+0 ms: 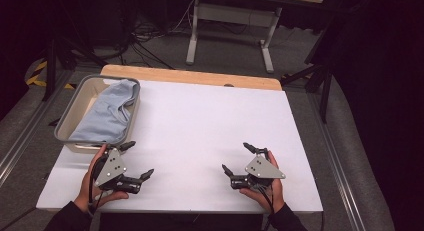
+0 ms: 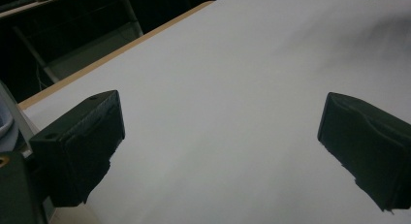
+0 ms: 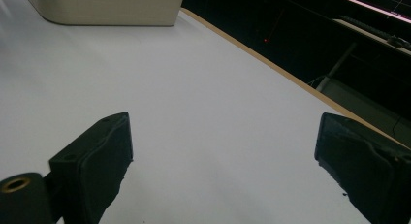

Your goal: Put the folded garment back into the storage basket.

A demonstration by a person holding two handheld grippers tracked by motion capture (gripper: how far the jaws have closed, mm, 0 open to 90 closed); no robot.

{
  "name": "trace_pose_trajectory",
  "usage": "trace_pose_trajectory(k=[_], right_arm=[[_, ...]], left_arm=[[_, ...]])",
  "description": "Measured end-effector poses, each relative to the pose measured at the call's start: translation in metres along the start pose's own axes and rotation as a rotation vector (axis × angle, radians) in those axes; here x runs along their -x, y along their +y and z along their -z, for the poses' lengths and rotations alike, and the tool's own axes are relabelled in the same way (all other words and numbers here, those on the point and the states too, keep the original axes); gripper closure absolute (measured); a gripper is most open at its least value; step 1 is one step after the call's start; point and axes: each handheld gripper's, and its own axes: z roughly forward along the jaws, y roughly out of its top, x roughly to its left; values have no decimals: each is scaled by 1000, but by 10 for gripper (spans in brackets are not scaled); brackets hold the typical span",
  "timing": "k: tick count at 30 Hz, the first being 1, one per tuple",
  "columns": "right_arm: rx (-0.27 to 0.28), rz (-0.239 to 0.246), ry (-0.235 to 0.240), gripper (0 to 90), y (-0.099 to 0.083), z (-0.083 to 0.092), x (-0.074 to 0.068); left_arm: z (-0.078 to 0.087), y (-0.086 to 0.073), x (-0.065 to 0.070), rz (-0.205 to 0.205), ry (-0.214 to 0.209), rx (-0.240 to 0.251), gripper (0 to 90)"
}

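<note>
A light blue cloth (image 1: pixel 107 113) lies bunched in a beige bin (image 1: pixel 75 97) at the table's left side, draping over the bin's near rim. My left gripper (image 1: pixel 141 158) is held low over the white table (image 1: pixel 200 121) just in front of the bin, jaws wide apart with nothing between them. My right gripper (image 1: pixel 235 156) hovers near the front right, also open and bare. In the left gripper view the left gripper (image 2: pixel 220 146) has only white table between its jaws. The right gripper view has the right gripper (image 3: pixel 223 161) spread wide, with the bin (image 3: pixel 106 8) far off.
A wooden strip (image 1: pixel 190 76) edges the table's far side. Beyond it, a desk frame (image 1: pixel 230 26) and cables stand on the grey floor. The white surface between the two grippers and toward the far right lies bare.
</note>
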Motion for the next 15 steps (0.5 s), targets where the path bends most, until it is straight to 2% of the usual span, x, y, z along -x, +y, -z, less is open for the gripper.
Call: trace_pose_trajectory(k=[15], right_arm=[[9, -19, 12, 67, 1, 0, 2]], left_arm=[[-3, 0, -2, 8, -13, -5, 41]])
